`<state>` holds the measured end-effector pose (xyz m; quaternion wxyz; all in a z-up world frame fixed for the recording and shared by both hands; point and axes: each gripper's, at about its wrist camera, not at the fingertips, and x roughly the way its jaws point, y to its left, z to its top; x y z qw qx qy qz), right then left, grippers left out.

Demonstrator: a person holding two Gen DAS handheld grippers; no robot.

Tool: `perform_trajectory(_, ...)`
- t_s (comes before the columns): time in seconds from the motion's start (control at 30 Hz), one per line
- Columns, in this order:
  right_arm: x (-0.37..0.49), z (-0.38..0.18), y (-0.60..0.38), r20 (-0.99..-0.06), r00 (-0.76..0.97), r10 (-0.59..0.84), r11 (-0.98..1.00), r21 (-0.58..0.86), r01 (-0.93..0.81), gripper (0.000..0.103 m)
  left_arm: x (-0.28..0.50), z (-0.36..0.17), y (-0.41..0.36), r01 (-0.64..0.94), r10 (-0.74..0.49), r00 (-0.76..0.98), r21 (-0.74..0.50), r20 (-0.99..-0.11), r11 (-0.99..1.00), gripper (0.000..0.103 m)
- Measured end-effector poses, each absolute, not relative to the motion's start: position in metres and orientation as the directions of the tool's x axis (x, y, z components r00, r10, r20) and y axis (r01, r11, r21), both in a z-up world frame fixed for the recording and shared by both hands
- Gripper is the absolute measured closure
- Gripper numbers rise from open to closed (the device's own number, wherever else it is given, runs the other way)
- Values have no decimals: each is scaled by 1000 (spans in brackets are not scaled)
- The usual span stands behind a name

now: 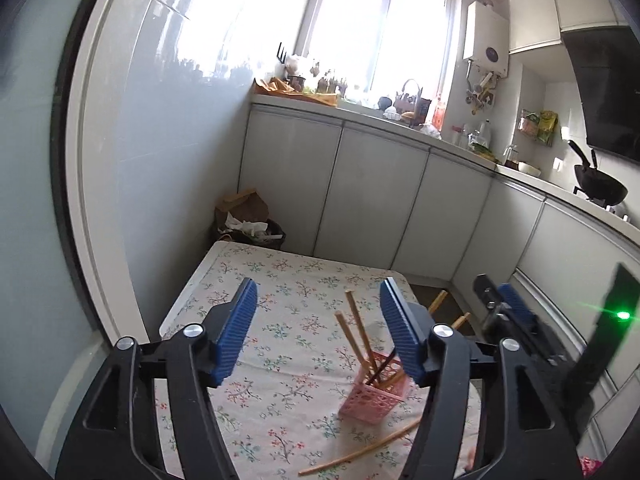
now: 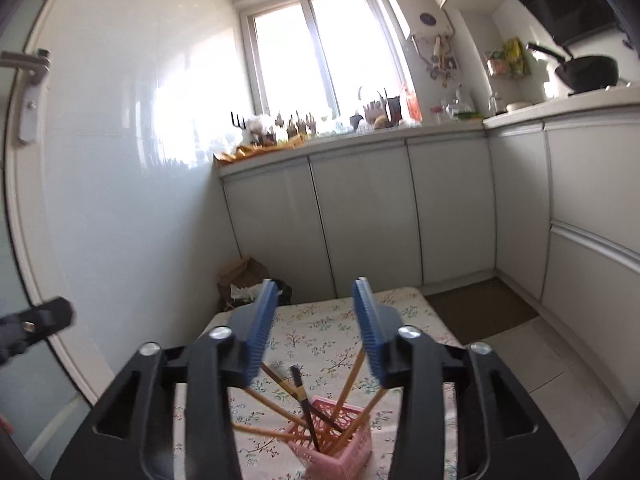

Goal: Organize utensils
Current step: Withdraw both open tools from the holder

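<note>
Floral table (image 1: 280, 288), kitchen behind. Pink basket (image 1: 372, 394) of chopsticks (image 1: 354, 334) standing near right edge. Loose chopstick (image 1: 360, 450) beside it, left view only. Left gripper (image 1: 318, 330) and right gripper (image 2: 316, 330) apart, empty.

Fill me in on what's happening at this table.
A person with a two-finger gripper in each hand is sorting chopsticks into a pink basket on the floral tablecloth. Several chopsticks already stand in it, leaning outward. One loose chopstick lies on the cloth beside the basket. The left gripper is open and holds nothing. The right gripper is also open, above the basket.
</note>
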<state>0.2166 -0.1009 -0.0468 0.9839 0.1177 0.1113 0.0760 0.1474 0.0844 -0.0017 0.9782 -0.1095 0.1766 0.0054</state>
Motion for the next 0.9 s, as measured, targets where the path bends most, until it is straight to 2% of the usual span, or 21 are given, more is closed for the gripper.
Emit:
perform_trajectory(0.07,199,-37,-110,-187,968,165,958,262,-113,37,141,1,80,-44,-31,937,-205,-347,978,37)
perform_trajectory(0.17,180,-29,-122,-185,971,153,955,280,-98,28,131,5,72,-40,-29,938,-192,-344,981,31)
perform_trajectory(0.27,166,-25,-134,-191,972,134,953,295,-73,18,121,10,64,-28,-33,940,-175,-340,984,30)
perform_trajectory(0.43,143,-28,-151,-204,973,111,950,309,-44,7,109,15,53,-23,-27,941,-145,-336,989,23)
perform_trajectory(0.53,135,-35,-160,-249,961,120,948,316,-36,6,106,14,45,-15,-29,938,-124,-346,992,17)
perform_trajectory(0.6,133,-42,-163,-288,950,116,953,303,-25,6,106,11,41,-15,-27,933,-112,-358,994,8)
perform_trajectory(0.67,129,-53,-169,-343,933,110,959,282,-9,6,108,5,37,-9,-29,924,-96,-381,995,7)
perform_trajectory(0.9,109,-122,-199,-559,826,66,983,181,44,7,123,-35,2,153,-95,813,53,-574,987,7)
